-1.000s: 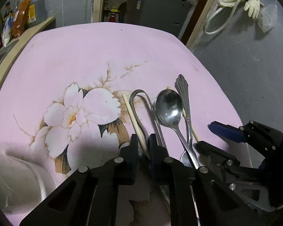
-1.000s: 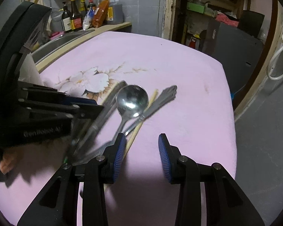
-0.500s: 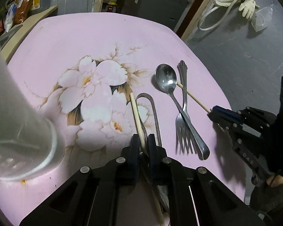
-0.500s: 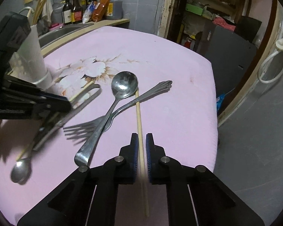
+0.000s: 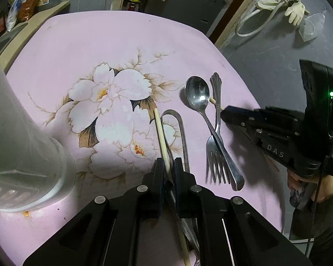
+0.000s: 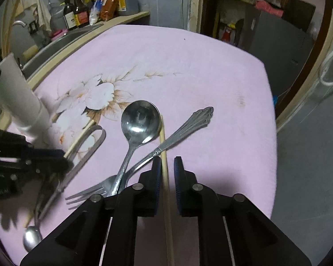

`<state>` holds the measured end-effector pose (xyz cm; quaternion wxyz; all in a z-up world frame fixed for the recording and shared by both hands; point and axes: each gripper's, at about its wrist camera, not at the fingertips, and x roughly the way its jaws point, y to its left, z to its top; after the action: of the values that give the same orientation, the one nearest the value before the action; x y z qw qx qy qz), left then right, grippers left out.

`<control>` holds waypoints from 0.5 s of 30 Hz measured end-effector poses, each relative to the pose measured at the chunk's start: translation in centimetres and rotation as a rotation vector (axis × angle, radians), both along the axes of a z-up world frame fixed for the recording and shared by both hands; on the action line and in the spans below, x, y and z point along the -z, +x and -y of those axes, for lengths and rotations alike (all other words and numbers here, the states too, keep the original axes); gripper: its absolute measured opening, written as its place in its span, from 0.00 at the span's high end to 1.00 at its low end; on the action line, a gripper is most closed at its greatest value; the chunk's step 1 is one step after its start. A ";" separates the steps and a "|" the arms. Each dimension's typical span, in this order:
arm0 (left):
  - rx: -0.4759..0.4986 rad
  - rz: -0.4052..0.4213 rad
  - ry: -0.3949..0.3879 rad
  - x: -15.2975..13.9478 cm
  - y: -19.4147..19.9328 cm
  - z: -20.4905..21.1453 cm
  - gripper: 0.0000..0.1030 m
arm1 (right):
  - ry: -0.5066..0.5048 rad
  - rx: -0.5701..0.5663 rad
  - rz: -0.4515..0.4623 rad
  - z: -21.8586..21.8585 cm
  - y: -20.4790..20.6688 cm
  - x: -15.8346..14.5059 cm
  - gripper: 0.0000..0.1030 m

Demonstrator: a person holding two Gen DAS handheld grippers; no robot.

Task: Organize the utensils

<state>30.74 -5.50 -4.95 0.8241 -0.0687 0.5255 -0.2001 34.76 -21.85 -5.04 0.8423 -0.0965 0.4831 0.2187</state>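
My left gripper [image 5: 167, 166] is shut on a wooden chopstick [image 5: 161, 133] and a looped metal tong [image 5: 179, 130], low over the pink flowered cloth [image 5: 100, 48]. My right gripper [image 6: 166, 166] has its fingers around a second chopstick [image 6: 163, 146] with a small gap on the right side; it also shows in the left wrist view [image 5: 224, 113]. A large spoon [image 6: 139, 122] and a fork [image 6: 182, 130] lie crossed on the cloth, over that chopstick. A small spoon [image 6: 31, 237] lies near the cloth's front left.
A white cylindrical holder [image 5: 17, 137] stands at the left of the cloth; it also shows in the right wrist view [image 6: 20, 99]. Bottles [image 6: 77, 11] and a sink counter lie behind. The table's right edge drops to a grey floor [image 5: 266, 44].
My right gripper has slid forward along its chopstick and its fingers have parted slightly. My left gripper has edged closer to the cloth with its chopstick and tong.
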 end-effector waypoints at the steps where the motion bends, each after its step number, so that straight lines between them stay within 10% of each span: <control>1: -0.002 0.004 -0.004 -0.1 -0.2 -0.1 0.94 | 0.011 0.006 -0.005 0.2 -0.2 0.0 0.96; 15: 0.002 0.069 -0.058 -2.3 -3.2 -1.6 0.98 | 0.249 0.126 -0.021 4.6 -9.2 -1.0 0.97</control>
<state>27.59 -3.91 -2.70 0.8392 -0.0851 0.4909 -0.2180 25.60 -26.40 -4.04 0.8547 0.0417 0.4660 0.2248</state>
